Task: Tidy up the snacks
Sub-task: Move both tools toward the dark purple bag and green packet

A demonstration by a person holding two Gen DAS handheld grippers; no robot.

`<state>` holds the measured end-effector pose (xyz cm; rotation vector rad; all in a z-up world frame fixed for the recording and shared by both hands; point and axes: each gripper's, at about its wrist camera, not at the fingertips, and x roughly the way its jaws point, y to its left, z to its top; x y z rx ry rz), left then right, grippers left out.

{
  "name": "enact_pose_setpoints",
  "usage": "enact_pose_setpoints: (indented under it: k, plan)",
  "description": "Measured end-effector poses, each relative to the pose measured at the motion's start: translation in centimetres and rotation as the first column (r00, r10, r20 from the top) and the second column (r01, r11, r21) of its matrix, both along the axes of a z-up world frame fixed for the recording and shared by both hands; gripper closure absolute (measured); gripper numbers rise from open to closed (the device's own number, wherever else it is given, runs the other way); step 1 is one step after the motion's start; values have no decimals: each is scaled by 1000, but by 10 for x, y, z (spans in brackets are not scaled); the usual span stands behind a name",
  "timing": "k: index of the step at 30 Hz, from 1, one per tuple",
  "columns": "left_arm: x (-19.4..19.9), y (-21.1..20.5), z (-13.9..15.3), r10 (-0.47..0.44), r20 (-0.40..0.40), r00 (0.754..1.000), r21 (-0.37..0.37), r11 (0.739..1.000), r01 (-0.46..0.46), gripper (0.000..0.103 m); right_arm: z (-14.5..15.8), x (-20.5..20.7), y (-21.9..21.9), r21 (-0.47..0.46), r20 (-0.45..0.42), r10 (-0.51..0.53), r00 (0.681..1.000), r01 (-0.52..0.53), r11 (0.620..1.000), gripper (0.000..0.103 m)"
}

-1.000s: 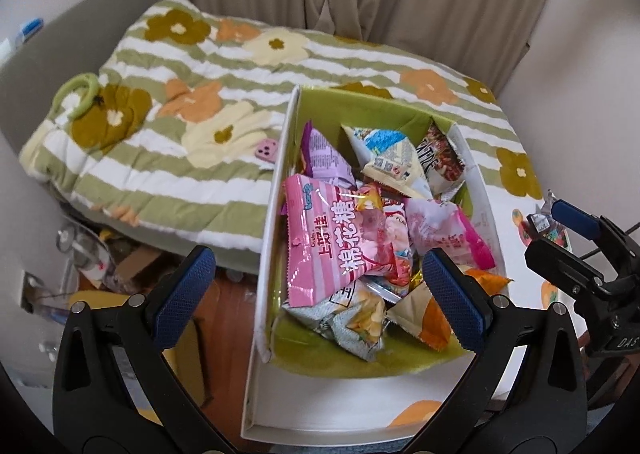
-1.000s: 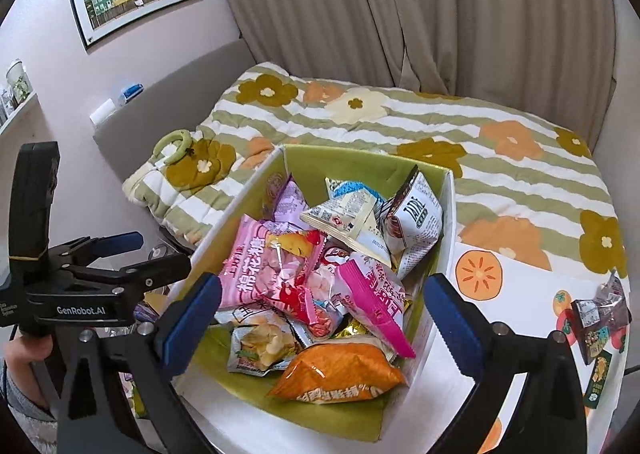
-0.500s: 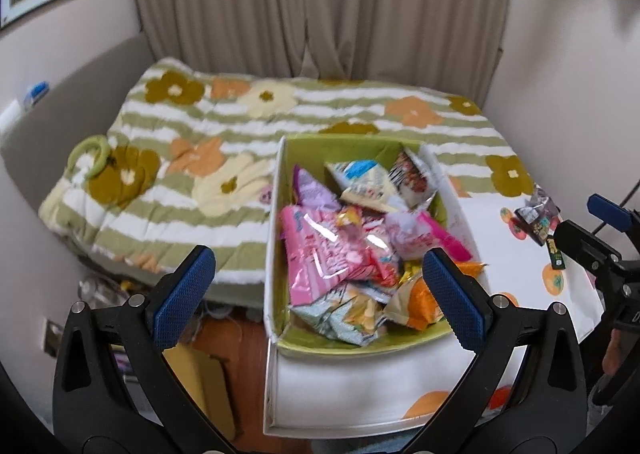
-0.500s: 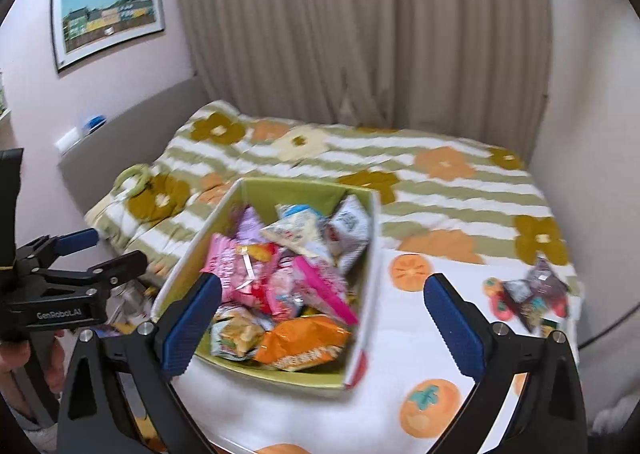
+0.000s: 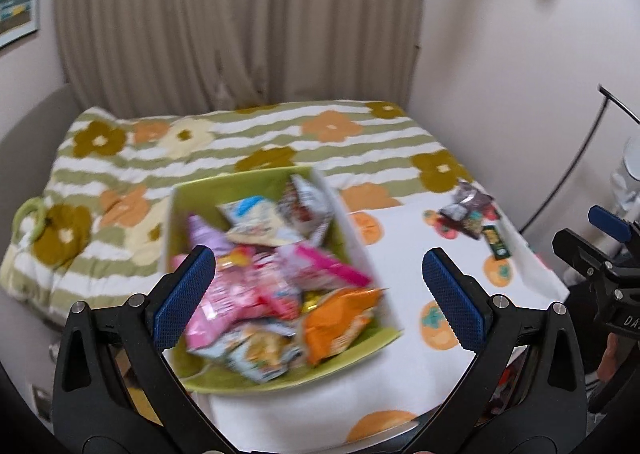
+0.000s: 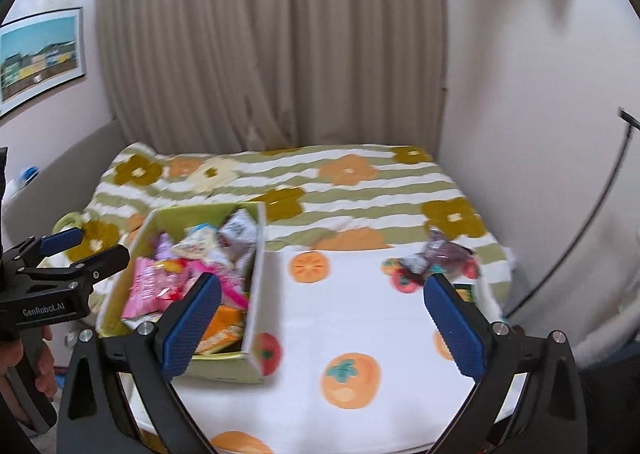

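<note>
I hold both claws above the bed with nothing in them: my left gripper (image 5: 316, 294) is spread wide, and so is my right gripper (image 6: 322, 314). The green-lined cardboard box (image 6: 256, 294) is heaped with crinkly snack packets (image 5: 256, 286), while a small cluster of loose dark foil packets (image 6: 436, 258) lies well apart on the white persimmon-print cloth (image 6: 352, 318). My worry: the pictures are blurred, so reaching now could misjudge the loose packets. Slippery foil may slide from the pads, and the overfull box could spill if bumped.
</note>
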<state>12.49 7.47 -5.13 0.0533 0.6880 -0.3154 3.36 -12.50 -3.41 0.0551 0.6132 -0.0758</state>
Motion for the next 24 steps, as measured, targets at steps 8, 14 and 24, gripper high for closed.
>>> enact_pose_setpoints:
  k: [8,14,24]
  plan:
    - [46,-101,-16,-176,-57,983,4,984,177,1,-24,7,-74,27,-56,-159,986,161,987,2]
    - [102,-209,-41,-308,-145,940,17,949,314,1,-59,28,-141,44,-127,-222,967,229,972,2]
    - [184,-355,-121,-420,-320,849,81,881,467,1,-141,76,-212,53,-249,-280,927,302,952,3]
